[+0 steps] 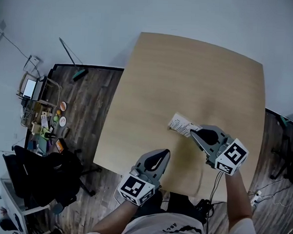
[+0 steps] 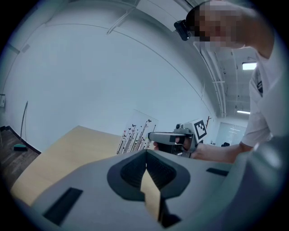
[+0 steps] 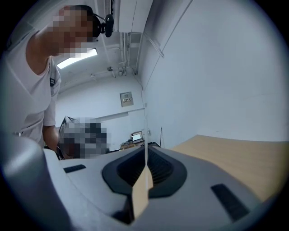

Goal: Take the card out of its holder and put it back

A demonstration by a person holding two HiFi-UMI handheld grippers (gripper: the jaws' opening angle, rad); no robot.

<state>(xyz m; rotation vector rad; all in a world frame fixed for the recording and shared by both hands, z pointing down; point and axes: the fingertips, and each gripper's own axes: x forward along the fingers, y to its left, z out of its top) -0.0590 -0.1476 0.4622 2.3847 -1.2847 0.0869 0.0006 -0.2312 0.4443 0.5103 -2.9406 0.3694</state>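
Observation:
A white card (image 1: 180,124) printed with thin stems and butterflies is above the middle of the light wooden table (image 1: 188,72). My right gripper (image 1: 192,131) is shut on the card's right edge. In the right gripper view the card (image 3: 145,131) shows edge-on as a thin line rising from the closed jaws of the right gripper (image 3: 146,159). The left gripper view shows the card (image 2: 137,133) standing upright, held by the right gripper (image 2: 153,135). My left gripper (image 1: 162,156) (image 2: 146,152) is shut on nothing, near the table's front edge. I cannot make out a holder.
The floor to the left holds a cluttered shelf cart (image 1: 42,123), a black chair (image 1: 45,175) and a long-handled broom (image 1: 73,62). Cables (image 1: 260,196) lie on the floor at the right. A white wall runs behind the table.

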